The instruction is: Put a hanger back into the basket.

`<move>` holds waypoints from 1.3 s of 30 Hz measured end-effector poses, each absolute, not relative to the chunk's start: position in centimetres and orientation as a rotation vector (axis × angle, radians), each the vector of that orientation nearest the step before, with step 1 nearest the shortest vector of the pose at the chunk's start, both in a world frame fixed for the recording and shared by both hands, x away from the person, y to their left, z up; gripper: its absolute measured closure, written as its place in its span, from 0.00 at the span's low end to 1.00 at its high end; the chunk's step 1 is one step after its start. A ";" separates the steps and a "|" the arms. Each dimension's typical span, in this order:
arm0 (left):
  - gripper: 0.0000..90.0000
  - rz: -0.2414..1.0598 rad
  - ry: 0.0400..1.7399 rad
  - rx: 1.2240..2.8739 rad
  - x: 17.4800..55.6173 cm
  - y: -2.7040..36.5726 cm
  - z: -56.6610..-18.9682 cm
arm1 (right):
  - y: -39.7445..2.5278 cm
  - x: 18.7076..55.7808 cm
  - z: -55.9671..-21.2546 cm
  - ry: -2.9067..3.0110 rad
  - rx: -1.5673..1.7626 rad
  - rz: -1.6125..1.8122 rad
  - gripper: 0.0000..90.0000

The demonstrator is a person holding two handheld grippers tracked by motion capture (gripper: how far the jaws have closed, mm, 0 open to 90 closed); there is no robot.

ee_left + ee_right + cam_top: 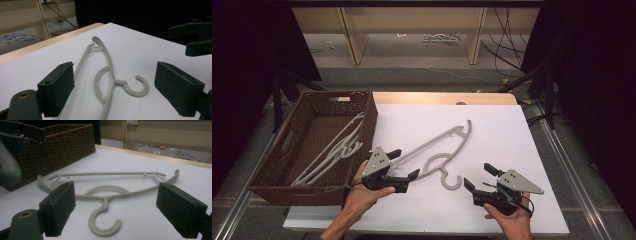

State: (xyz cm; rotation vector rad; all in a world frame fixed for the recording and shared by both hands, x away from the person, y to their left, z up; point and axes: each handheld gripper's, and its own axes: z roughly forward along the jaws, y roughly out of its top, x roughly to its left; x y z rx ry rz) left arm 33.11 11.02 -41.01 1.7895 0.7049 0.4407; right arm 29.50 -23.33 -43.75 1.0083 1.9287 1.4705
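A grey plastic hanger (439,150) lies flat on the white bench (492,130), about the middle of it, with its long bar running from roughly 7 o'clock up toward 1 o'clock and its hook (451,181) curling open at the near end, around 6 o'clock of the hanger's body. The left tool (404,165) sits at the hanger's 8 o'clock end, held in the person's left hand (362,192), its jaws spread wide apart with nothing between them; in the left gripper view the left tool (113,87) frames the hanger (103,75) and its hook (136,86) between its open pads, which hang just above the bench. The right tool (477,177) is at about 4 o'clock from the hook, near it but apart, gripped by the right hand (509,220), and its jaws also stand open and empty. In the right gripper view the right tool (115,207) looks straight at the hook (103,223) and the hanger (107,182) beyond it, with neither pad touching the plastic. At 9 o'clock of the bench stands a brown wicker basket (364,120), just beside the left tool, and inside it lie more hangers (332,152) of the same pale grey, piled lengthwise along its floor.
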 end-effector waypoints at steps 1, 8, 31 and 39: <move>0.18 0.438 0.709 1.790 33.1 10.9 -41.0 | -23.3 29.5 -43.8 1.930 1.009 1.482 0.19; 0.18 0.427 0.690 1.891 33.5 9.9 -42.0 | -23.5 29.4 -43.7 1.934 1.009 1.465 0.18; 0.33 0.420 0.640 2.363 37.1 5.5 -45.7 | -23.0 29.3 -43.9 1.952 1.041 1.476 0.18; 0.41 0.386 0.657 2.472 38.5 4.7 -46.2 | -23.0 29.3 -43.8 1.958 1.036 1.466 0.18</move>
